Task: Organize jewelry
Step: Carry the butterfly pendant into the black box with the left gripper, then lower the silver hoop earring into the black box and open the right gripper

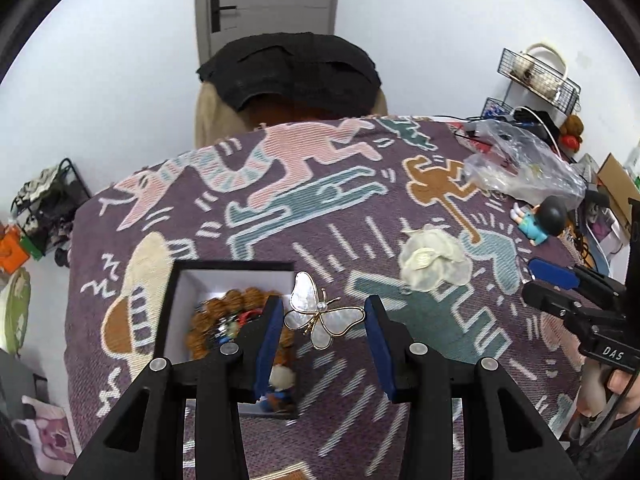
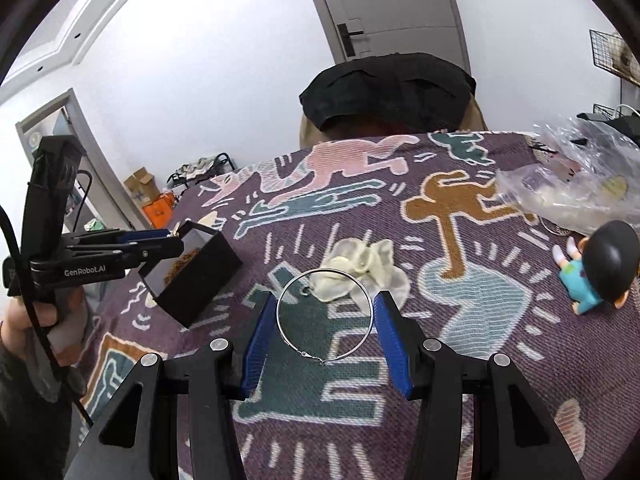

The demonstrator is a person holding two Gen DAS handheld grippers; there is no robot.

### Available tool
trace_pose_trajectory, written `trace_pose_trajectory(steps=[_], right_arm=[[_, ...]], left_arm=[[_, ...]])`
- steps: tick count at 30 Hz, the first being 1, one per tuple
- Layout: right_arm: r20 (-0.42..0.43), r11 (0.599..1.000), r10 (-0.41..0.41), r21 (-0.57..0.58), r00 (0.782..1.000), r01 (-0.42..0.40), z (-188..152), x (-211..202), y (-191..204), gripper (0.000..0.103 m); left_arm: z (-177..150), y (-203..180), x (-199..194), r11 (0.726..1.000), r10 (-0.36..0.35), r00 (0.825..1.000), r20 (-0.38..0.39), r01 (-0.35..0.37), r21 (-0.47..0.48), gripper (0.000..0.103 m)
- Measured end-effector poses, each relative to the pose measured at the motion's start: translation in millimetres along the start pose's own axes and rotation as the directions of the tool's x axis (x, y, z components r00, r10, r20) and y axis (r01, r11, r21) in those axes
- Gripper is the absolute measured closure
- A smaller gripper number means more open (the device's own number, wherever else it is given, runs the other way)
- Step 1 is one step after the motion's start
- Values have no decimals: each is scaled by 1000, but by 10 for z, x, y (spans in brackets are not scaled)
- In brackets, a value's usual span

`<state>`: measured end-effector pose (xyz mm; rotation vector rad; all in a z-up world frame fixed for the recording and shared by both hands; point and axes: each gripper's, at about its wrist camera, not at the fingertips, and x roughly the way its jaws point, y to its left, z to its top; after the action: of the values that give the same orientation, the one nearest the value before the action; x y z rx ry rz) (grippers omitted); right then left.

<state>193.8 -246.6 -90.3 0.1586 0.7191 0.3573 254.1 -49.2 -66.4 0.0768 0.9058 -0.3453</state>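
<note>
Purple woven cloth with cartoon figures (image 2: 460,360) is covering the surface, carrying: black open box (image 2: 200,276) left, cream fabric flower (image 2: 360,272) centre, clear plastic bag (image 2: 580,184) upper right, dark-haired figurine (image 2: 596,272) right.

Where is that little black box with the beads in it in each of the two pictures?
Left wrist view: the black box sits lower left, just behind the left gripper's left finger.
Right wrist view: it stands at middle left, beside the left gripper.
Shared landmark: the cream fabric flower on the patterned cloth.
</note>
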Motion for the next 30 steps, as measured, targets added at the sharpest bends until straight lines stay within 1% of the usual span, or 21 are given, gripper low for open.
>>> trace_pose_trajectory(steps=[5,6,8,10,12,16,20,26,30], right_arm=[[-15,1000,9,-21,1000,-9,31,113,139,52],[-17,1000,11,-27,1000,-11,36,127,173,52],[-20,999,18,-37,1000,-19,63,165,244,52],[-20,998,32,-49,999,-33,95,198,327,52],[-21,997,48,-62,999,-49,130,234,416,52],[-29,992,77,-94,997,-79,207,327,628,52],[-39,985,114,-124,993,-118,285,423,853,52],[-71,971,176,-155,982,-185,394,645,1192,52],[-95,962,221,-145,971,-233,437,791,1347,52]], left_arm=[[-42,217,18,998,30,1000,-2,-30,-57,59],[-51,270,16,997,21,1000,-4,-22,-76,58],[-62,373,5,993,3,1000,-6,-3,-119,49],[-76,446,-23,990,5,1000,7,-4,-142,23],[-97,524,-96,988,14,999,36,-8,-156,17],[-148,718,-227,980,20,998,64,-7,-198,17],[-225,894,-345,974,48,996,76,-30,-223,17],[-336,1108,-492,966,81,993,87,-57,-251,17],[-388,1229,-538,961,92,992,86,-66,-267,17]])
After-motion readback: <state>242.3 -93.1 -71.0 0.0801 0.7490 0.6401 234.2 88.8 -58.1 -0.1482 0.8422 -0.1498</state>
